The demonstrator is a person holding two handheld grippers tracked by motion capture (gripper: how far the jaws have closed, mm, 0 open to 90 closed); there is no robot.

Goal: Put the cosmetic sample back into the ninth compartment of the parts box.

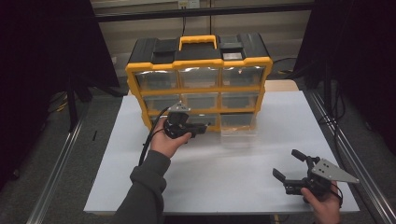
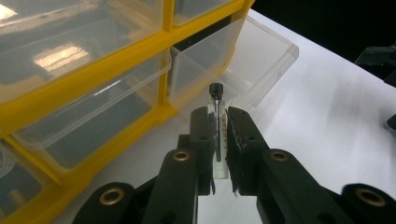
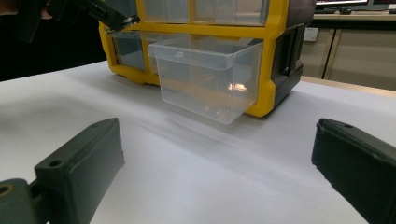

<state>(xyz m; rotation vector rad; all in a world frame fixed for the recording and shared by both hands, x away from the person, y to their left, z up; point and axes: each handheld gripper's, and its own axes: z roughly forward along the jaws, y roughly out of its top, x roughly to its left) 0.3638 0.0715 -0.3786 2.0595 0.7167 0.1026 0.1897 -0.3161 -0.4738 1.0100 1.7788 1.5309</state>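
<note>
Left gripper (image 2: 218, 140) fingers clamp small glass vial (image 2: 217, 119), black cap up, near pulled-out clear drawer (image 2: 261, 60) of yellow cabinet (image 1: 198, 65). Right gripper (image 1: 288, 164) fingers wide apart, empty, low over white surface (image 1: 233, 182).

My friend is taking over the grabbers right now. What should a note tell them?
Left gripper: shut on a small glass vial with a black cap, held in front of the yellow drawer cabinet.
Right gripper: open, holding nothing, low over the white table near its right edge.
Bottom-right clear drawer: pulled out, looks empty.
Done: vial gripped, drawer open.
Left, most likely: put the vial in the open drawer, let go, push the drawer shut.
</note>
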